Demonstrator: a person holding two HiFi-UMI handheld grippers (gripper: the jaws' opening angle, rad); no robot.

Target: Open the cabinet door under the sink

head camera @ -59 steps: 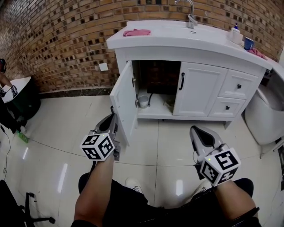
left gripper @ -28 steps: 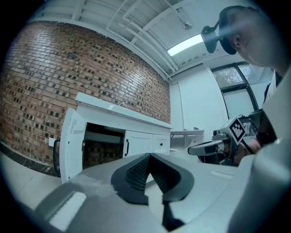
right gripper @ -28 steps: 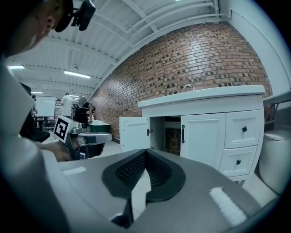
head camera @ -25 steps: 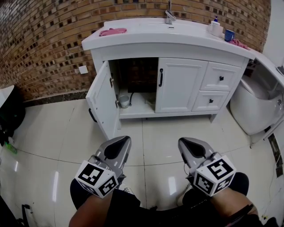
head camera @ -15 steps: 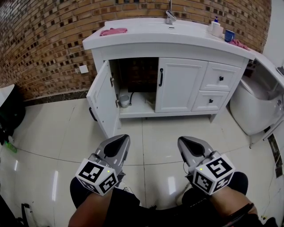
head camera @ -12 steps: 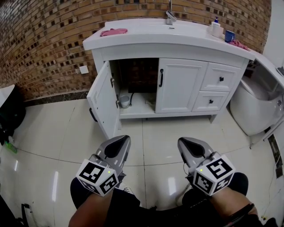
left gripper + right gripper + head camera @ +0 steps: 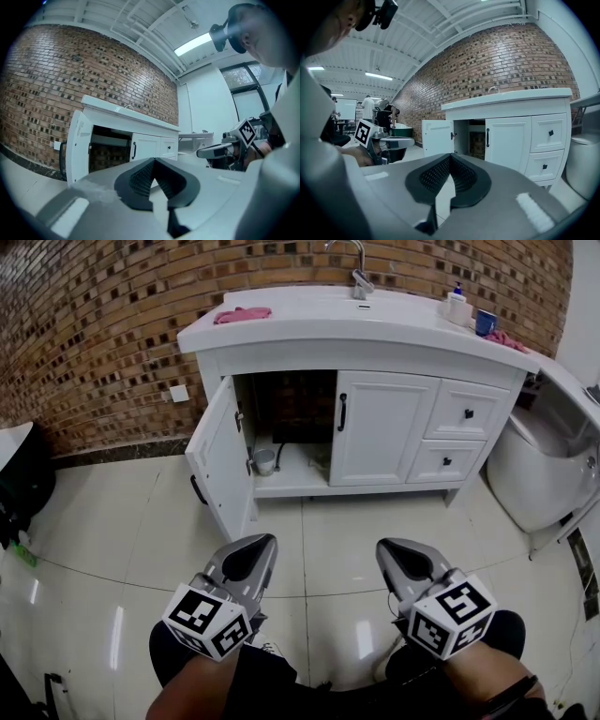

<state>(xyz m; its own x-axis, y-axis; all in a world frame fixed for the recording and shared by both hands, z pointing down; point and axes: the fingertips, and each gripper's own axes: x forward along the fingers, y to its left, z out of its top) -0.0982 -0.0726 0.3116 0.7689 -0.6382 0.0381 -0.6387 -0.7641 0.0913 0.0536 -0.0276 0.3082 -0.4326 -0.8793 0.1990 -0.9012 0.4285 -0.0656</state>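
Low in the foreground, over the person's lap: grey left tool, jaws pressed together tip to tip, gripping nothing. Alongside, well apart, grey right tool, likewise closed and empty. Beyond both, across glossy pale floor tiles, white cabinet under the sink. White panelled left cabinet door swung wide open, dark interior and pipework exposed; white right door with black bar handle shut. Judged as the opening step already done, both tools far from the cabinet. Next, probably only rest; if the right door counts too, a long reach forward, jaws parted, onto that handle.
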